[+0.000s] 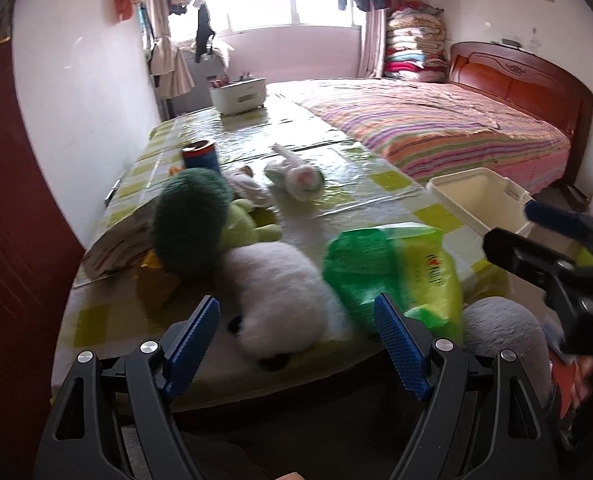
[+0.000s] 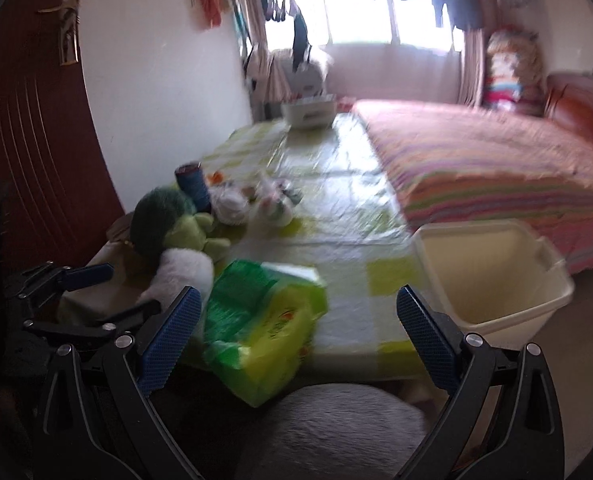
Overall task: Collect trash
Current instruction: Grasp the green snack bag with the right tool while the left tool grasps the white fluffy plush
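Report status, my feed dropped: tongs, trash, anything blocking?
Left tongs open, empty. Right tongs open, empty. Green wrapper on table's near edge, cream bin to its right. White plush crowds wrapper's left.

left wrist: at near table (image 1: 336,152) edge, faces lengthwise toward window | right wrist: slightly right, same heading, close | shared: green bag (image 1: 392,272), cream bin (image 2: 492,276), bed (image 2: 496,168)

table (image 1: 360,160) green-checked glossy cloth | near edge: green-yellow plastic package (image 1: 396,276), white plush (image 1: 280,296), green plush (image 1: 212,216) | middle: blue can (image 1: 200,154), crumpled white wrappers (image 1: 296,174) | far end: white box (image 1: 238,94) | right corner: cream bin (image 1: 480,200)
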`<state>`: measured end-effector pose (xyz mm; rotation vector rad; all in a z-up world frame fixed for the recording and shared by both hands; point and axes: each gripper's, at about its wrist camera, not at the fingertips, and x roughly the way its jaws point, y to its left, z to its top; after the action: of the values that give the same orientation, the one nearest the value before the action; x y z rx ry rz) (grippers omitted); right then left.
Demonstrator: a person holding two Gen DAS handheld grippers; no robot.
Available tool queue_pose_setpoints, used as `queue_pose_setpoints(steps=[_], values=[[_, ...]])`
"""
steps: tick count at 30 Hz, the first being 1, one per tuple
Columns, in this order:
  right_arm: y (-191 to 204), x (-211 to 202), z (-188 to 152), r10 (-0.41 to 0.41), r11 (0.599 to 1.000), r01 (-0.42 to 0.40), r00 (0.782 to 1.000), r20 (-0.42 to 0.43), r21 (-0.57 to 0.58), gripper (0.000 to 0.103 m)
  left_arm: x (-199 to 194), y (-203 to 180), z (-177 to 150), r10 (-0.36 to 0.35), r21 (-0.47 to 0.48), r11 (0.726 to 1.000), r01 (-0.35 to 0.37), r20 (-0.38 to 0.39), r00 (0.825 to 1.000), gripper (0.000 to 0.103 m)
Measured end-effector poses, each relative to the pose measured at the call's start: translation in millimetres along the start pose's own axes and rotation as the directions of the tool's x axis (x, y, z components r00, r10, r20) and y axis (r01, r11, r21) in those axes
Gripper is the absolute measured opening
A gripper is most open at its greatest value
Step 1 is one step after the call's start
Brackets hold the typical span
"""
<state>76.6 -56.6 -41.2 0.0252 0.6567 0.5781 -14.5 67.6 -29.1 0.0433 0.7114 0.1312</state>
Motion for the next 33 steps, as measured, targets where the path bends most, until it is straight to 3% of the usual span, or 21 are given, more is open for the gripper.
queue_pose_setpoints(steps=[6,10,23,28,29,31,33], values=[[5.9,44.7,4.4,0.042,0.999,-0.038,0.981,-0.187,0.025,0.097,-5.0,24.5,-12.9,0.011,-0.038,0.999,-0.012,-0.003,1.000,0.077],[13.9,65.5,7.0,0.003,0.999,-0.013,0.969,-0.249,-0.038,0.097,-2.1,33.7,-17.0,0.018,-0.058,0.998,-0.019,-0.021,1.000,0.077],[26.5,109.7,9.2,-0.069,0.993,0.029,0.924,-0.375,-0.111,0.097,9.8,42.3,-20.0,-0.024,-0.085,0.996,0.018,-0.069,0.997,0.077],[24.1,117.3,8.8,-0.044,0.993,-0.002,0.921,-0.387,-0.119,0.096,15.5,43.5,-19.3,-0.036,-0.104,0.994,0.026,-0.097,0.995,0.077],[23.5,117.6,8.4,-0.040,0.992,-0.010,0.923,-0.383,-0.126,0.093,16.2,44.5,-18.8,-0.038,-0.110,0.994,0.026,-0.101,0.994,0.077],[19.9,116.9,8.3,-0.013,0.993,-0.031,0.927,-0.376,-0.111,0.063,17.3,46.1,-18.0,-0.044,-0.117,0.993,0.032,-0.108,0.993,0.077],[14.0,116.2,11.0,0.004,0.995,-0.041,0.933,-0.361,-0.093,0.042,19.3,47.3,-16.5,-0.046,-0.126,0.992,0.032,-0.113,0.992,0.077]])
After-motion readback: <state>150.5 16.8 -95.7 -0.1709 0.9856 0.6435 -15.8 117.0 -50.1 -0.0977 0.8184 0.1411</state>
